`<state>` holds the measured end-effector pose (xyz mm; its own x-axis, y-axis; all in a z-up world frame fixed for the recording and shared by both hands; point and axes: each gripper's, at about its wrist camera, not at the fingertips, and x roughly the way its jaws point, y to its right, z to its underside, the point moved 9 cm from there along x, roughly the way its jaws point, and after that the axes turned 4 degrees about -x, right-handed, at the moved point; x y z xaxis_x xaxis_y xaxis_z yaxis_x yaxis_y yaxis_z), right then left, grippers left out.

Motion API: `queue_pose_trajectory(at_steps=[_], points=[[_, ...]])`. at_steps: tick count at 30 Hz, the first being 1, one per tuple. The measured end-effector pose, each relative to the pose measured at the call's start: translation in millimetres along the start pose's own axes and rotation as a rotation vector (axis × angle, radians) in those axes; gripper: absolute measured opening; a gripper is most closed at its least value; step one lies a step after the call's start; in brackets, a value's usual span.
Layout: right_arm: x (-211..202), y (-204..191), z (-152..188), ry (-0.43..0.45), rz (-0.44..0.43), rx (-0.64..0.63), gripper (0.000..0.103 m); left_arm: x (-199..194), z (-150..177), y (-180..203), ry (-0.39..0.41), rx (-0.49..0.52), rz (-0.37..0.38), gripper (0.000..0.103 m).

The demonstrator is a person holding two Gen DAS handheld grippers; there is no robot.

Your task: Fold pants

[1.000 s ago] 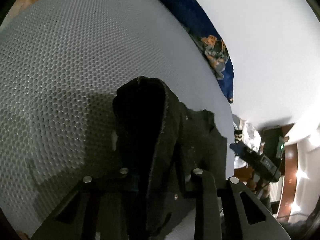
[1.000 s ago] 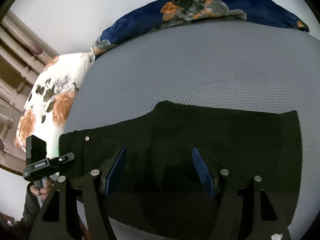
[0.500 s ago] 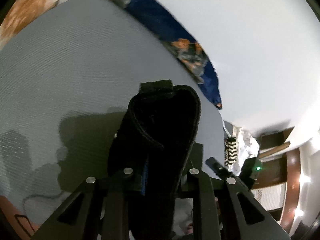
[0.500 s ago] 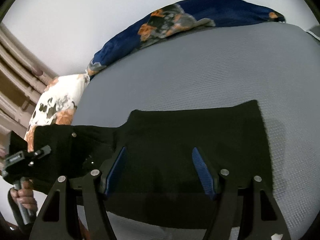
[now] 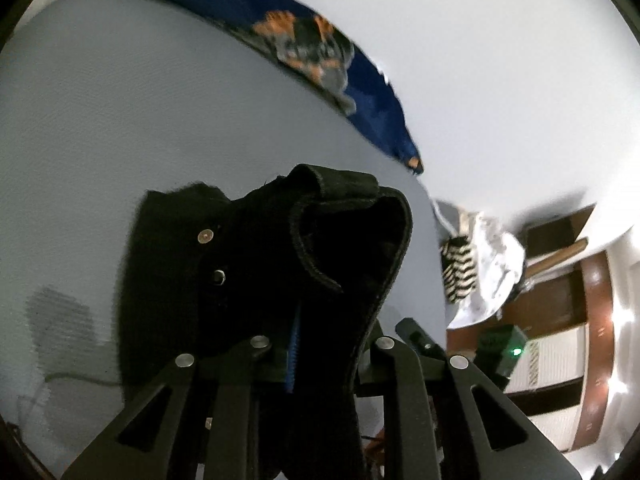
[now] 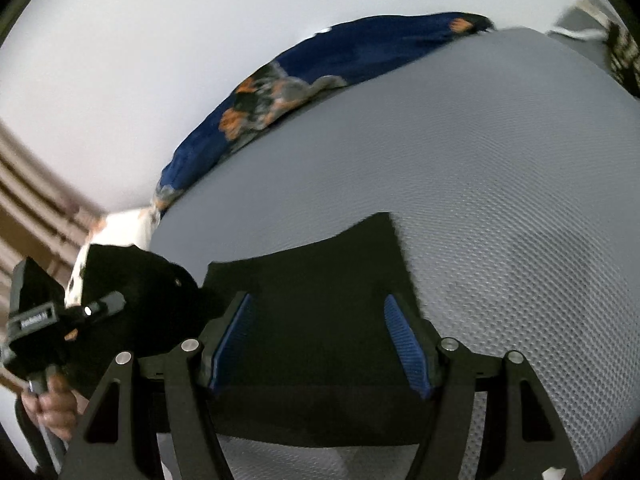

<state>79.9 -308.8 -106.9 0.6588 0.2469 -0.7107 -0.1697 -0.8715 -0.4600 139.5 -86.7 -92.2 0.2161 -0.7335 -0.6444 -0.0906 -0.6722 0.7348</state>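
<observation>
From my left wrist camera, bunched black pants point(image 5: 280, 264) hide the left gripper's point(image 5: 320, 344) fingertips; only a sliver of blue pad shows, so I cannot see how the closing jaws meet the cloth. The lower edge cuts off the pants. Beyond the grey mattress point(image 5: 120, 128), a striped item point(image 5: 460, 268) is too blurred to identify. In my right wrist view, the hand point(image 6: 52, 408) at lower left is cropped by the frame.

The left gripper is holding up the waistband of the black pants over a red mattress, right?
Not quite: the mattress is grey, not red, as the left wrist view shows. The left gripper does hold up the waistband of the black pants, its jaws closing on the cloth.
</observation>
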Motion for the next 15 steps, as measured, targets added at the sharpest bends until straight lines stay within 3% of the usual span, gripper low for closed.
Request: queue_pose_trajectory(at_steps=[7,15], points=[[4,27,0,0.01,0.105,-0.029,0.066,49,15,20,-0.029,0.089,-0.102,0.019],[10,31,3,-0.006,0.118,-0.052,0.066,83,26,13,-0.05,0.159,-0.213,0.019]])
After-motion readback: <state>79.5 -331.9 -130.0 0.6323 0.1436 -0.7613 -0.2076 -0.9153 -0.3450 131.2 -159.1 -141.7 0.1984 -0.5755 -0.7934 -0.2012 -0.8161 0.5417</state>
